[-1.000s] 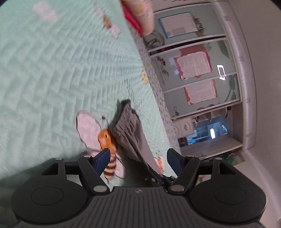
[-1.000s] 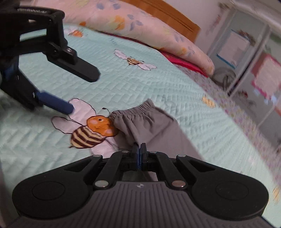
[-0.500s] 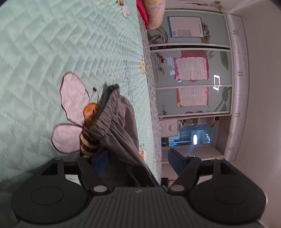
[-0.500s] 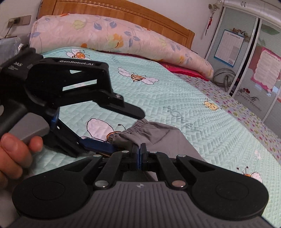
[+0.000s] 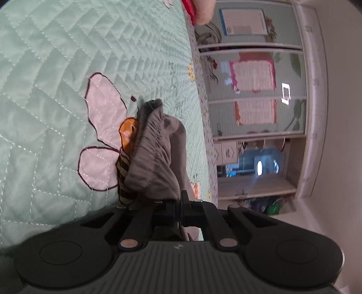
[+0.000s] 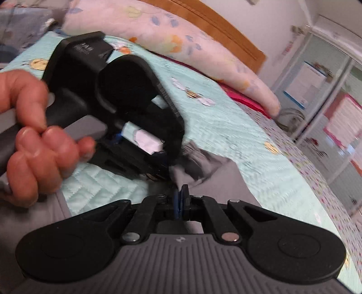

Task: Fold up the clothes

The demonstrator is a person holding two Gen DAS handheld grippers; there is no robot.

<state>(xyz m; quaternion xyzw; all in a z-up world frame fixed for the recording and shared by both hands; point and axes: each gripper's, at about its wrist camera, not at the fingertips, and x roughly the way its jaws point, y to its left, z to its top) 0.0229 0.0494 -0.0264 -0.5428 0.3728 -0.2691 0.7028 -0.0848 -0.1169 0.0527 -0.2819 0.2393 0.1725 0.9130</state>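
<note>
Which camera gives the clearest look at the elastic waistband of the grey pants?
The left wrist view: the grey pants' gathered waistband runs sharp and unobstructed over the bee-print quilt. In the right wrist view, the waistband is blurred and mostly hidden behind the left gripper.

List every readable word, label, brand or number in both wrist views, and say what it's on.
Nothing can be read.
White lettering on the black plastic left gripper: blurred, unreadable.
Pink-bordered paper sheet, orange-bordered paper sheet and blue-bordered paper sheet on the pale glass wardrobe doors: print too small and soft to read.
</note>
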